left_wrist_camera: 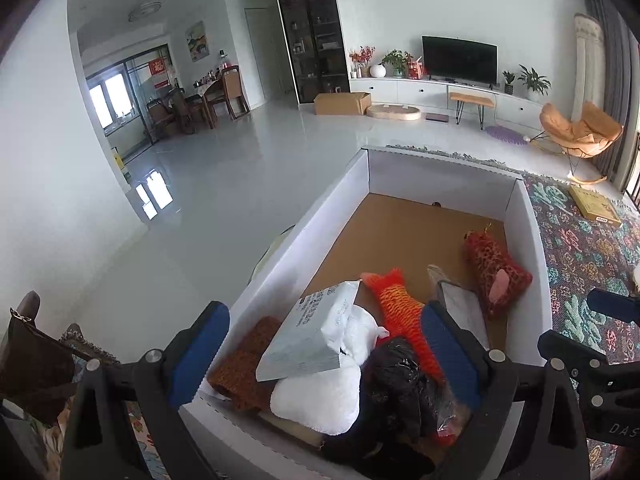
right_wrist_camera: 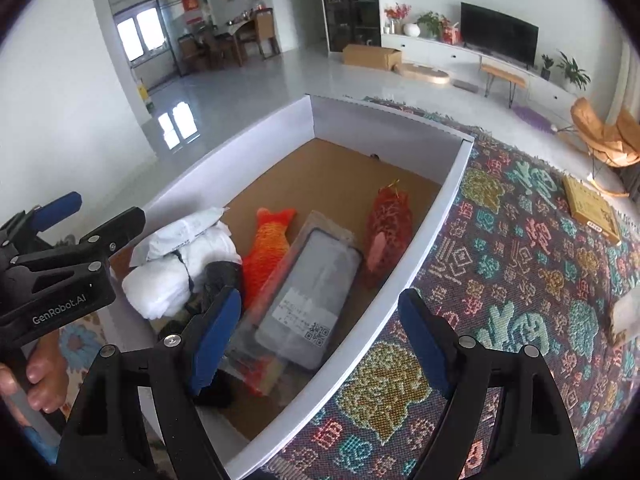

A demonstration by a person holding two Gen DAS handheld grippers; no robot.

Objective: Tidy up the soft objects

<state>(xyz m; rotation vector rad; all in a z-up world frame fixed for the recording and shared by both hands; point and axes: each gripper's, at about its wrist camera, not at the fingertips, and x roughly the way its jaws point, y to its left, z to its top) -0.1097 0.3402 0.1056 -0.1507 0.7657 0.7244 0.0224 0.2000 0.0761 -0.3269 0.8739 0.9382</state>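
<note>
A white box [left_wrist_camera: 304,248] [right_wrist_camera: 432,216] with a brown cardboard floor holds the soft items. Inside lie an orange fish plush [left_wrist_camera: 400,304] [right_wrist_camera: 268,248], a red patterned plush [left_wrist_camera: 496,272] [right_wrist_camera: 388,228], a grey packet [right_wrist_camera: 312,288] in clear wrap, a white soft pack [left_wrist_camera: 312,336], a white fluffy cloth [left_wrist_camera: 320,396], a black bag [left_wrist_camera: 400,376] and a brown knit piece [left_wrist_camera: 244,364]. My left gripper [left_wrist_camera: 324,356] [right_wrist_camera: 96,210] hangs open above the pile at the box's near end, gripping nothing. My right gripper [right_wrist_camera: 320,340] [left_wrist_camera: 592,328] is open and empty, straddling the box's right wall.
The box rests on a patterned woven blanket [right_wrist_camera: 520,260] with a flat yellow box [right_wrist_camera: 592,208] on it farther right. A hand [right_wrist_camera: 40,372] grips the left tool. A brown bag [left_wrist_camera: 32,352] lies at the left. Pale tiled floor stretches beyond.
</note>
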